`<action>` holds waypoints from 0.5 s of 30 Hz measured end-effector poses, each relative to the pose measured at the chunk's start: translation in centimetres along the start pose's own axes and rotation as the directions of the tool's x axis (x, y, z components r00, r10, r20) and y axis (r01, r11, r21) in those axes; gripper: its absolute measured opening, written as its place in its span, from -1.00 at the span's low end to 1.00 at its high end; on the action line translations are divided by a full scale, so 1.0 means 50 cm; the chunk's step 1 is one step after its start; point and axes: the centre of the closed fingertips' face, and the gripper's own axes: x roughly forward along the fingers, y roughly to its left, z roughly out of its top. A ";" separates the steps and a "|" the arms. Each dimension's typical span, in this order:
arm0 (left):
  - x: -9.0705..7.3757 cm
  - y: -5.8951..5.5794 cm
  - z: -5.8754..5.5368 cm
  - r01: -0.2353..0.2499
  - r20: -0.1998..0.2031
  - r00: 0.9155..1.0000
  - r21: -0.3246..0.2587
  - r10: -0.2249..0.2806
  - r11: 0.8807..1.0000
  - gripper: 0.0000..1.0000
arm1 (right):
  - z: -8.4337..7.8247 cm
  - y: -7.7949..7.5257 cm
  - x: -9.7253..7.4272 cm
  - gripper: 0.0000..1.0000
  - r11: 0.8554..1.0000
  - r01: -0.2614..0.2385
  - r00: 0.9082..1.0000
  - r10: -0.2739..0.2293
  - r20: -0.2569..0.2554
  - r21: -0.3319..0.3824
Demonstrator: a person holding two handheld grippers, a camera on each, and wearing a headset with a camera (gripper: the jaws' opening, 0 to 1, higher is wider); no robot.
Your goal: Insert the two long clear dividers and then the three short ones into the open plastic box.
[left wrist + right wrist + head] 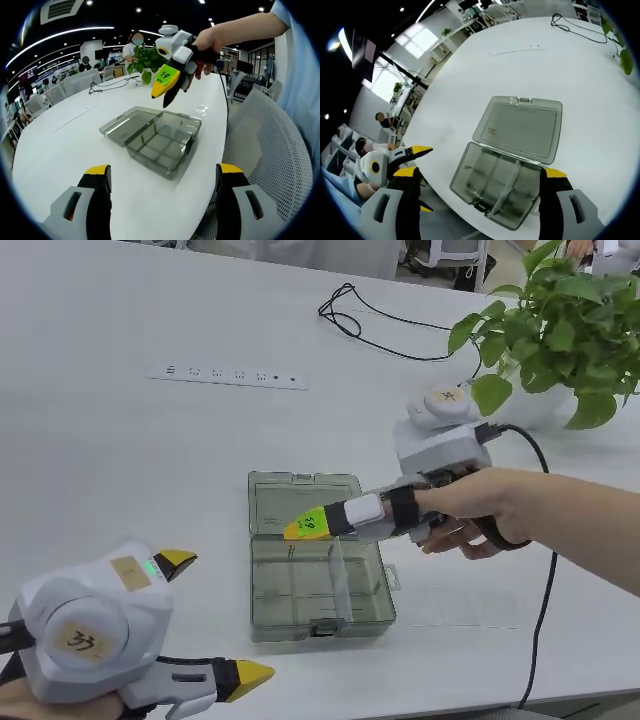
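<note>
The left tool (214,617) is seen at the lower left of the head view. Its two yellow-tipped jaws are spread wide apart and pointed toward the right of the frame, with nothing gripped between them. The right tool (305,527) is held at mid-frame by the right hand (478,510), whose fingers are wrapped round the grip; the forearm (590,540) is stretched in from the right edge. Its yellow tip is pointed left and slightly down. In the right gripper view its jaws are shown wide apart and empty.
</note>
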 end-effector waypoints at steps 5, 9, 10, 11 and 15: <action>0.000 0.001 -0.001 -0.005 -0.005 1.000 -0.002 0.005 1.000 0.75 | 0.005 -0.019 -0.024 1.00 0.986 0.037 0.996 -0.024 0.082 -0.165; 0.001 0.002 -0.002 -0.010 -0.006 1.000 -0.009 0.010 1.000 0.75 | 0.010 -0.010 -0.036 1.00 0.979 0.018 0.989 0.013 0.149 -0.205; 0.001 0.003 -0.002 -0.010 -0.006 1.000 -0.013 0.010 1.000 0.75 | 0.004 -0.007 -0.041 1.00 0.980 0.013 0.989 0.017 0.149 -0.197; 0.001 0.003 -0.003 -0.011 -0.007 1.000 -0.015 0.011 1.000 0.75 | 0.001 0.001 -0.044 1.00 0.980 0.004 0.987 0.029 0.160 -0.200; 0.000 0.009 -0.003 -0.021 -0.007 1.000 -0.028 0.020 0.999 0.75 | -0.005 -0.012 -0.059 1.00 0.975 0.024 0.979 0.022 0.202 -0.222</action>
